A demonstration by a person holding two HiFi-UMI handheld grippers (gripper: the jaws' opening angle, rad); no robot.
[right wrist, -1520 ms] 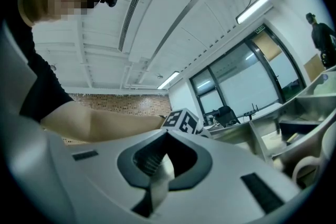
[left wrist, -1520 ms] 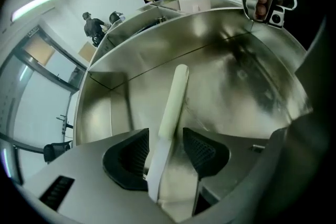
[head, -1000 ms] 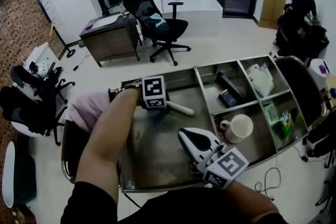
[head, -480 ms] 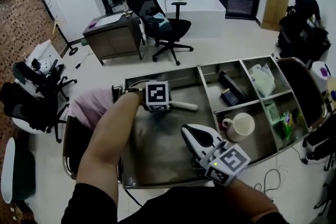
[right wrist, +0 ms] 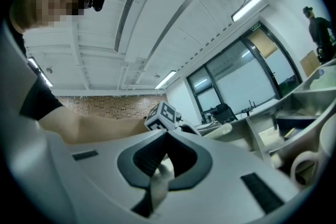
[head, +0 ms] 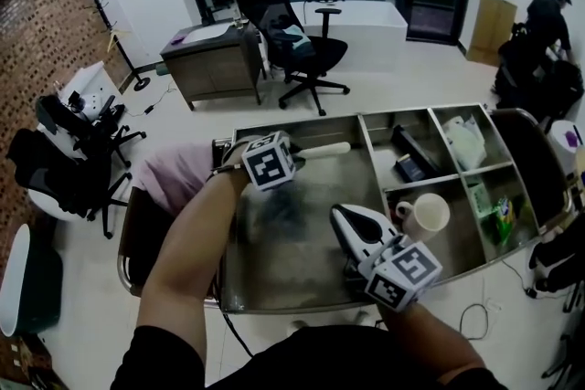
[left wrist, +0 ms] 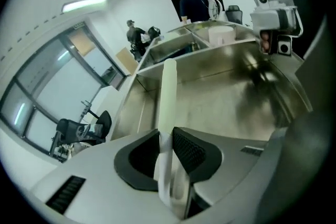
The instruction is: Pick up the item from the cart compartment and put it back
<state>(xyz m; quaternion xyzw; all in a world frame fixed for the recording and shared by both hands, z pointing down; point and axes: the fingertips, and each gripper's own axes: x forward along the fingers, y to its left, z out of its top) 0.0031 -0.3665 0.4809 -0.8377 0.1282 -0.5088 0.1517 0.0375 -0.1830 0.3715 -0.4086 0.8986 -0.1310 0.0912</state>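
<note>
- Currently the left gripper [head: 294, 152] is clamping a white rod [head: 325, 149] between its jaws; in the left gripper view the two dark pads [left wrist: 190, 150] are pressing on the rod's near end [left wrist: 168, 93], and the rest is pointing straight out ahead of the left gripper [left wrist: 167, 139].
- In the head view the rod is lying level over the large compartment [head: 302, 265] of the cart [head: 228, 301], close to the far wall, its free end reaching toward the divider on the right. It is looking clear of the floor, though that is hard to judge.
- The right gripper [head: 341, 216] is hovering over the same compartment, nearer the person, well apart from the rod; the right gripper view is showing its jaws [right wrist: 167, 134] meeting at the tips and gripping no item from the cart.
- A mug [head: 430, 216] is sitting in the smaller compartment just right of the divider, with a dark box [head: 411, 167] in the one behind it.
- A white bag [head: 466, 140] and a green packet [head: 503, 213] are occupying the far-right compartments.
</note>
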